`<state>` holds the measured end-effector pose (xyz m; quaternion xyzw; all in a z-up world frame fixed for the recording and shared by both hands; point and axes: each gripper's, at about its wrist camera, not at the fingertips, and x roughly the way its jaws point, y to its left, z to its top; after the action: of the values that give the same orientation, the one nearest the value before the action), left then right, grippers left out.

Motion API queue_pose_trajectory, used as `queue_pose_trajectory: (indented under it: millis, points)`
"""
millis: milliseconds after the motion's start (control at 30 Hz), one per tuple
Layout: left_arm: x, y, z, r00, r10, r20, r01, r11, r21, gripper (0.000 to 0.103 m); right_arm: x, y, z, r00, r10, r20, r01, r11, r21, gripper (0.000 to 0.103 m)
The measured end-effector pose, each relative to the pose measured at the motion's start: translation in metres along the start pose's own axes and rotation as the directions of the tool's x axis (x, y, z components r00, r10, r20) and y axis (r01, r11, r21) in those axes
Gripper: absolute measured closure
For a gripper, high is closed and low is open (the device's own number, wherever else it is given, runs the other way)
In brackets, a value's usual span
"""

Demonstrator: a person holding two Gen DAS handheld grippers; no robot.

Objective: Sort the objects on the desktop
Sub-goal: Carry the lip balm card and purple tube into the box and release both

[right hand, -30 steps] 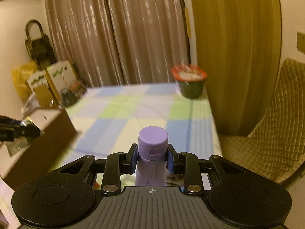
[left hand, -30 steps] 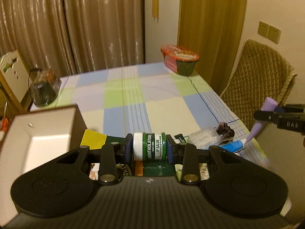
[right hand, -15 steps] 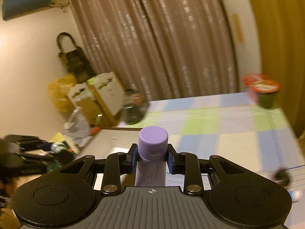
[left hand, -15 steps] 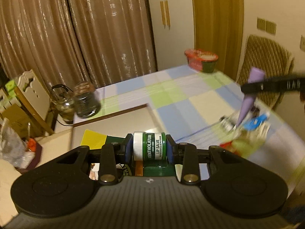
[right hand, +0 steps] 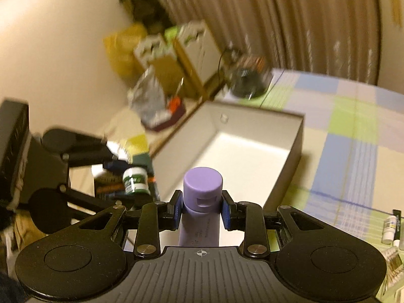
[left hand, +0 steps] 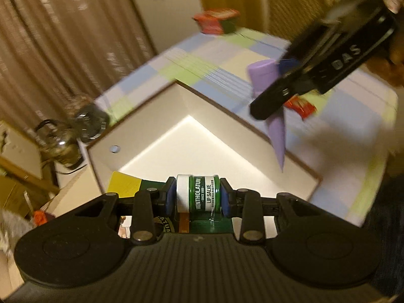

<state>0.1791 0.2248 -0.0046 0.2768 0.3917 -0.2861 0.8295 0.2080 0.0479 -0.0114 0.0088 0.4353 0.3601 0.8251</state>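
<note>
My left gripper (left hand: 198, 194) is shut on a green lip salve jar (left hand: 202, 193) with a white lid, still fixed to its green and yellow card (left hand: 125, 184). It hangs over the near edge of an open white-lined box (left hand: 192, 136). My right gripper (right hand: 202, 208) is shut on a purple tube (right hand: 202, 188), cap pointing away, held above the box (right hand: 242, 161). The left wrist view shows that tube (left hand: 276, 126) pointing down at the box's right wall. The right wrist view shows the left gripper (right hand: 127, 162) with the jar (right hand: 135, 179) at the box's left side.
The checked tablecloth (left hand: 217, 60) carries a red and green noodle bowl (left hand: 217, 21) at the far edge and a dark glass jar (right hand: 248, 80) beyond the box. Small packets and bottles (right hand: 390, 228) lie right of the box. Bags and cartons (right hand: 161, 58) crowd the floor on the left.
Both grippers have swung left and tipped down over the white box, each still holding its item. The purple tube now hangs close above the box's right wall.
</note>
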Motion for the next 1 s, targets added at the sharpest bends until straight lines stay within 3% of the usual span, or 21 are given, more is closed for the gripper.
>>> queue_pose_trajectory:
  millis: [200,433,800,833,867,900,933,1000]
  points:
    - [0.023,0.011,-0.012,0.991,-0.119,-0.058,0.124,0.987,0.097,0.072,0.052,0.011,0.004,0.988,-0.024,-0.154,0.013,0.997,-0.074,0.073]
    - [0.053,0.022,-0.024,0.966,-0.218,-0.138,0.239,0.957,0.164,0.072,0.09,0.011,-0.005,0.965,-0.056,-0.256,0.025,0.992,-0.125,0.073]
    - [0.081,0.027,-0.032,0.943,-0.27,-0.196,0.312,0.922,0.228,0.072,0.126,0.011,-0.019,0.919,-0.099,-0.383,0.044,0.988,-0.15,0.073]
    - [0.084,0.027,-0.032,0.939,-0.277,-0.201,0.32,0.919,0.228,0.07,0.129,0.012,-0.019,0.914,-0.104,-0.392,0.047,0.987,-0.153,0.068]
    - [0.087,0.027,-0.032,0.938,-0.279,-0.204,0.323,0.918,0.229,0.066,0.132,0.012,-0.019,0.909,-0.109,-0.402,0.05,0.987,-0.155,0.053]
    - [0.09,0.026,-0.031,0.937,-0.279,-0.208,0.325,0.917,0.233,0.062,0.135,0.012,-0.019,0.905,-0.114,-0.409,0.053,0.986,-0.159,0.017]
    - [0.092,0.026,-0.031,0.937,-0.278,-0.21,0.325,0.916,0.236,0.061,0.134,0.012,-0.016,0.914,-0.128,-0.384,0.066,0.983,-0.17,0.012]
    - [0.093,0.026,-0.03,0.939,-0.272,-0.212,0.32,0.917,0.241,0.06,0.133,0.012,-0.011,0.93,-0.152,-0.334,0.092,0.977,-0.191,0.012]
